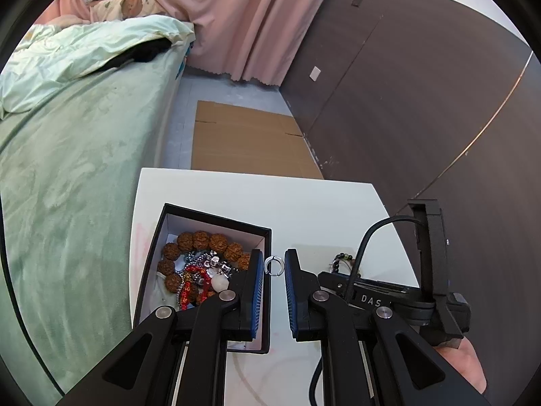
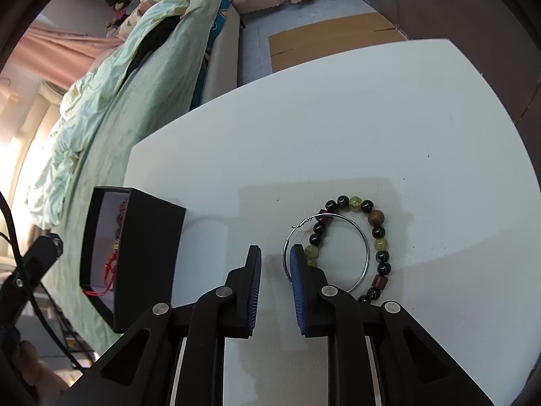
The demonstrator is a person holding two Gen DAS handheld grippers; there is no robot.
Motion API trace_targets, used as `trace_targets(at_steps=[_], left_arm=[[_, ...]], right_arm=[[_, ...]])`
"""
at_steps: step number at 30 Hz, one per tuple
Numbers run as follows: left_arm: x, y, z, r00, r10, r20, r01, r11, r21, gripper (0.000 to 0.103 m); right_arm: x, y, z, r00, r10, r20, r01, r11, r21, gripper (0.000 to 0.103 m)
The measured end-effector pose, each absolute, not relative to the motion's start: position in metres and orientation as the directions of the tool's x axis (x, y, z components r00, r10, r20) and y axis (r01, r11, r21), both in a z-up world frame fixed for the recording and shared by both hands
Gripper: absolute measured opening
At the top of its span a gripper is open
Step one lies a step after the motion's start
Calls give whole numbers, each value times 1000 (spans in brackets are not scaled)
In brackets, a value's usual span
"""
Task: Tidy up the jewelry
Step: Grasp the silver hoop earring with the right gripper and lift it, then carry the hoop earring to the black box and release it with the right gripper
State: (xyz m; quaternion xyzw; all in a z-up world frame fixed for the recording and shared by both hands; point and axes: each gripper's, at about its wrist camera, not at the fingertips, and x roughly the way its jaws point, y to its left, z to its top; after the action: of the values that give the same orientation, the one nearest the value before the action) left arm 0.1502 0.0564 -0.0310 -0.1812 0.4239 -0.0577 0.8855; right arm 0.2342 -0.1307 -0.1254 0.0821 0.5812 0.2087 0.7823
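A black box (image 1: 216, 218) with a white lining stands on the white table (image 1: 304, 203). It holds a brown bead bracelet (image 1: 203, 240), a silver chain (image 1: 216, 264) and a red cord piece (image 1: 192, 270). My left gripper (image 1: 274, 253) hangs over the box's right edge, shut on a small silver ring (image 1: 267, 265) at its fingertips. To the right, a dark and green bead bracelet (image 2: 378, 230) lies on the table with a large silver hoop (image 2: 334, 215) on top of it. My right gripper (image 2: 276, 250) is low over them, jaws narrowly apart. The hoop's left rim lies just inside the right pad; the left pad is clear of it.
A green-covered bed (image 1: 67, 169) runs along the table's left side. Flat cardboard (image 1: 243, 135) lies on the floor beyond the table, with a dark panelled wall (image 1: 405, 101) to the right. A hand (image 1: 463, 362) holds the right gripper's body beside my left one.
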Motion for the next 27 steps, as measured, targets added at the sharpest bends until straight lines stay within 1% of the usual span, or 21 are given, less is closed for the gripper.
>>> trace_targets(at_steps=[1,2,5,11,16,18,19,20,22,24,27], left_arm=[[149,57,-31,635,-254,-730,-53,928,-369,13],[148,58,-31,635,-251,-730,-56,928,-368,13],[146,59,-30,639,-244,-730,-65,928,-367,13],[139,70,-28,649,-226,-726,-93,924,-371,13],[136,73,-30,638,-208,-741,-115,926,-359,15],[137,75,-32,621,-218,-753,-125,921,-370,24],[136,78,-32,621,-225,-751,-131,915,-383,39],[133,82,-32,629,-229,-743,-141,906,-398,59],[127,89,-27,657,-212,-724,-163,897,-411,75],[120,94,-21,686,-195,-701,-169,895,-414,76],[115,102,-17,692,-180,-699,-179,896,-407,76]], right_arm=[[234,-131,-126,239,416,-877,-232,902,364,7],[234,-132,-126,233,425,-875,-231,898,374,5],[230,-140,-114,280,443,-852,-227,893,390,5],[216,-170,-84,351,581,-734,-196,813,549,5],[202,-172,-71,374,631,-680,-206,771,602,5],[195,-166,-63,376,661,-649,-234,745,624,5],[194,-163,-61,375,669,-642,-243,739,628,5],[190,-157,-58,373,679,-632,-260,730,632,5],[185,-148,-53,365,695,-620,-281,717,638,5],[182,-139,-50,358,711,-605,-299,701,647,5],[175,-128,-47,338,740,-581,-324,671,667,5]])
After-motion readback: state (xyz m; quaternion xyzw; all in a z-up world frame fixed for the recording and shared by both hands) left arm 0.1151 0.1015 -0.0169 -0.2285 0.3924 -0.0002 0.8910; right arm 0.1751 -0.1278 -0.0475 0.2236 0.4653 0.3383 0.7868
